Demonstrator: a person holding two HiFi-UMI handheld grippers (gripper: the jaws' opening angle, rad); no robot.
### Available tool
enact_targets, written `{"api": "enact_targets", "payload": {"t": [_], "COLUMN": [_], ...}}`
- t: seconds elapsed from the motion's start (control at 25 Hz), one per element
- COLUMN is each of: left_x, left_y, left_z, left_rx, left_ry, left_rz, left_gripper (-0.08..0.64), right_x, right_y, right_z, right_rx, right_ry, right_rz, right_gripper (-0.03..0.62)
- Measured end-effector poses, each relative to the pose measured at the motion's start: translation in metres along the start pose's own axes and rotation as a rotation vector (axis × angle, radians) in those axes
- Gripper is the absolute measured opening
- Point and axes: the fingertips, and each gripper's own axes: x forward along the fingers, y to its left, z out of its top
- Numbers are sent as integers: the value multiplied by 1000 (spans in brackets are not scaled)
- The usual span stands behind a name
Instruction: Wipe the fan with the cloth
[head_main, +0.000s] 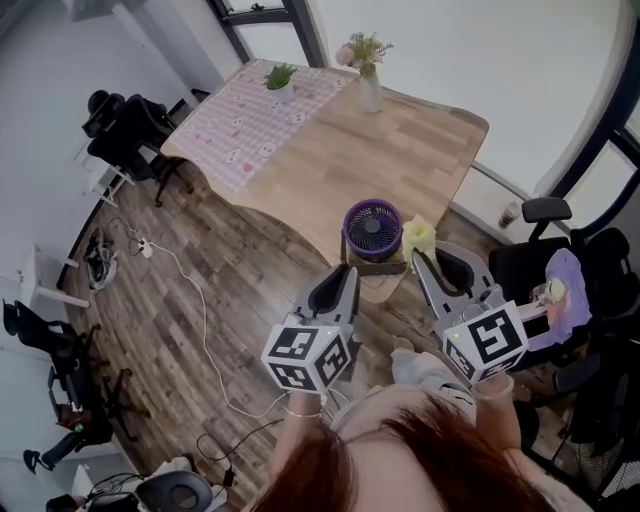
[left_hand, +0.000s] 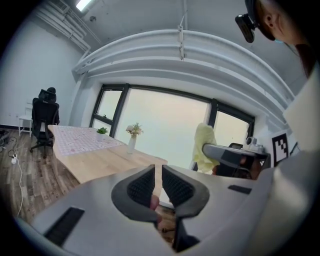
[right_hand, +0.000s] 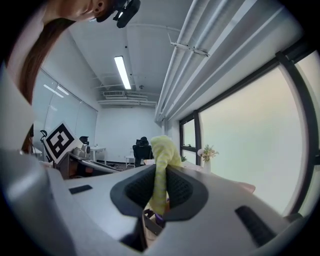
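A small purple fan (head_main: 372, 228) stands on a low stand at the near edge of the wooden table (head_main: 420, 150). My right gripper (head_main: 421, 259) is just to the fan's right, shut on a yellow cloth (head_main: 418, 237) that sticks up between its jaws (right_hand: 161, 165). My left gripper (head_main: 349, 273) hovers in front of the fan, a little below it in the head view, apart from it. Its jaws (left_hand: 156, 176) are shut with nothing between them. In the left gripper view the yellow cloth (left_hand: 204, 144) hangs from the right gripper at the right.
A vase of flowers (head_main: 369, 78), a small potted plant (head_main: 281, 79) and a checked tablecloth (head_main: 255, 118) lie on the table's far part. Black office chairs (head_main: 125, 135) stand at the left, another chair (head_main: 565, 275) at the right. A white cable (head_main: 205, 330) crosses the wood floor.
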Motion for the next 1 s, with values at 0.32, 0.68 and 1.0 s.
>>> {"api": "enact_targets", "payload": {"t": [0.32,0.68,1.0], "left_x": [31,48,68], "left_y": [28,56,104], "left_z": [-2,-29,-67], "left_rx": [-56,-111,-185], "left_ry": [36,123,265], "left_rz": [81,140,124], "left_gripper": [23,80,97], "right_x": [37,69,104], "right_y": [-25,-31,-17], "right_z": [-8,-29,-56], "right_rx": [7,5,-62], "right_ry": [31,95,184], "right_rz": [73,145,145], "right_gripper": [43,43,43]}}
